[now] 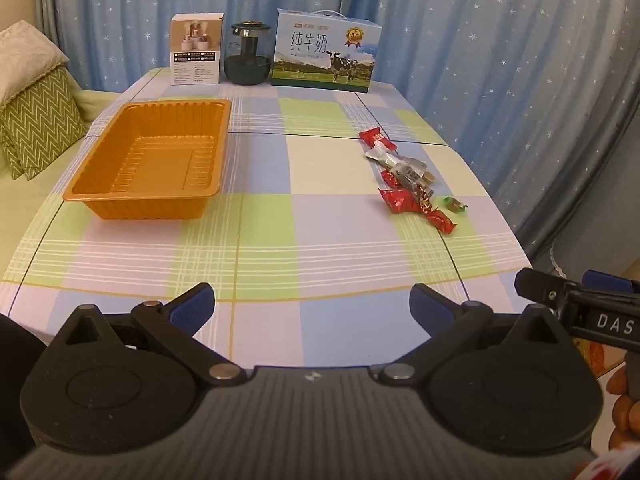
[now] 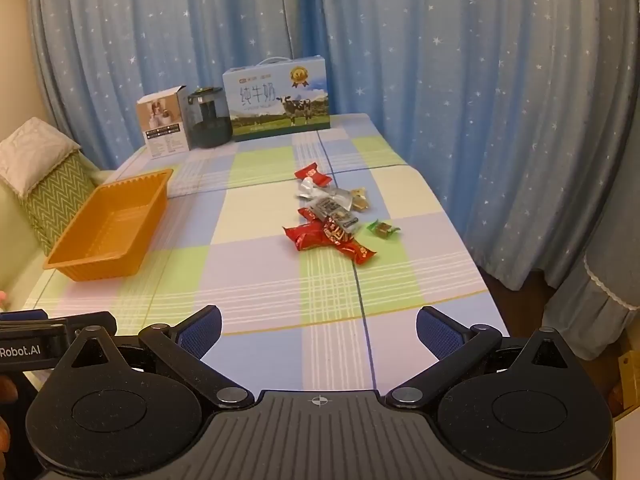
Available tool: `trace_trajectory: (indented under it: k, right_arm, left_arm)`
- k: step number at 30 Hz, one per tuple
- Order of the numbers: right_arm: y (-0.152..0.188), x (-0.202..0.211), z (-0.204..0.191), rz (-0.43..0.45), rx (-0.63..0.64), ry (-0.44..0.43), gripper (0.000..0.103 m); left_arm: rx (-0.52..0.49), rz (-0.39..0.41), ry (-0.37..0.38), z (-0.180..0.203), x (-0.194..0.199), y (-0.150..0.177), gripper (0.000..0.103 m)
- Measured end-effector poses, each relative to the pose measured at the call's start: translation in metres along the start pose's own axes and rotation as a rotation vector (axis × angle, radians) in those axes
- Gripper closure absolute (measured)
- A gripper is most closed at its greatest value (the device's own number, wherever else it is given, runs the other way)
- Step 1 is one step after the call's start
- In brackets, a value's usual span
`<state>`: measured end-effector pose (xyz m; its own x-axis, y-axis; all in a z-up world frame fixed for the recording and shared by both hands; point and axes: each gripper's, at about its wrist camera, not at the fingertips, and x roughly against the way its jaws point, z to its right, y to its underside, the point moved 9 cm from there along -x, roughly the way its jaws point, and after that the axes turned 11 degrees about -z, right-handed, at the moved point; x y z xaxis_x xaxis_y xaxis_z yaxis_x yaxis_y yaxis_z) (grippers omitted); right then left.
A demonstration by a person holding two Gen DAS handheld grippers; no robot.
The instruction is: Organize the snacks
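An empty orange plastic tray (image 1: 148, 160) (image 2: 108, 226) sits on the left of the checked table. A loose pile of wrapped snacks (image 1: 408, 184) (image 2: 332, 216) lies on the right: red packets (image 1: 400, 200), silver packets (image 2: 328, 200) and a small green candy (image 1: 454, 203) (image 2: 383, 229). My left gripper (image 1: 312, 308) is open and empty over the table's near edge. My right gripper (image 2: 319, 330) is open and empty, also at the near edge, well short of the snacks. The right gripper's side also shows in the left wrist view (image 1: 576, 300).
At the table's far end stand a white product box (image 1: 196, 50) (image 2: 164, 126), a dark glass jar (image 1: 247, 54) (image 2: 209, 118) and a blue milk carton box (image 1: 326, 52) (image 2: 278, 100). Blue starred curtains hang behind and to the right. A green cushion (image 1: 36, 124) lies left.
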<state>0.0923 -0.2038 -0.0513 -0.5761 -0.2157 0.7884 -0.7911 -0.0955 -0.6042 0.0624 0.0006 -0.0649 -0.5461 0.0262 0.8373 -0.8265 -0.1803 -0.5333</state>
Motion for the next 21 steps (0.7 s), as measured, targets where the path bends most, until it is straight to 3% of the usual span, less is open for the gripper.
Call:
trace_trajectory:
  k: [21]
  right_arm:
    - [-0.002, 0.005, 0.003, 0.012, -0.021, -0.006, 0.000]
  left_arm:
    - [-0.001, 0.027, 0.010, 0.003, 0.011, -0.006, 0.000]
